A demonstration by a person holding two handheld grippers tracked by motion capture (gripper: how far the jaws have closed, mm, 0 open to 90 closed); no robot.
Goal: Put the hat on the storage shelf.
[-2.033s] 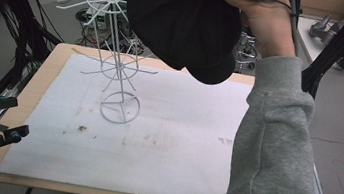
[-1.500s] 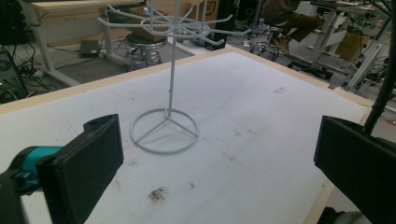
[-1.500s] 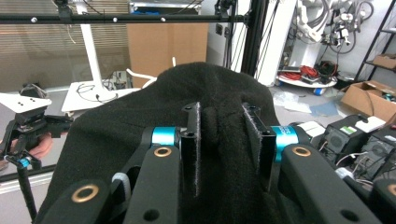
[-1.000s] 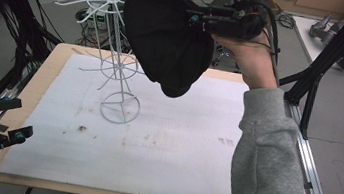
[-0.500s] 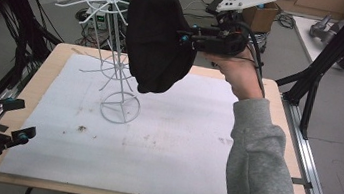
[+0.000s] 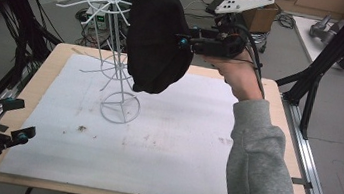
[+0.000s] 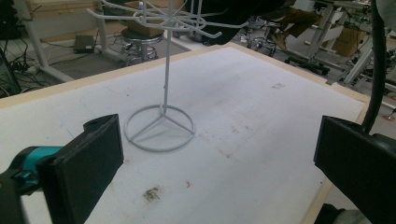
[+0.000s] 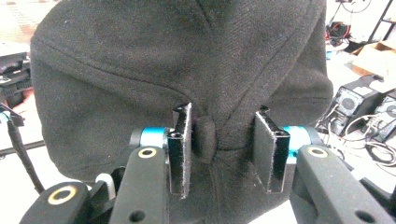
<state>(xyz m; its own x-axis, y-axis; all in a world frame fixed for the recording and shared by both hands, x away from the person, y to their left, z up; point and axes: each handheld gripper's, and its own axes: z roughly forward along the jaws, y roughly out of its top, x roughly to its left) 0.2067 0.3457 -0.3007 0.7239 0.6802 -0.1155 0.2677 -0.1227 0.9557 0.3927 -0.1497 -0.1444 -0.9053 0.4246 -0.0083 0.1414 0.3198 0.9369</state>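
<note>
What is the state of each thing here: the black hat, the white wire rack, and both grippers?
Black hat: lifted off the table, pinched at its top by the right gripper, next to the rack.
White wire rack: upright on the table, hooks bare.
Right gripper: shut on the hat fabric.
Left gripper: open, holding nothing, at the table's near left corner.

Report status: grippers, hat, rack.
Right gripper shut on black hat, held up beside white wire rack. Left gripper open, idle at table's near-left edge. Nothing in the way.
</note>
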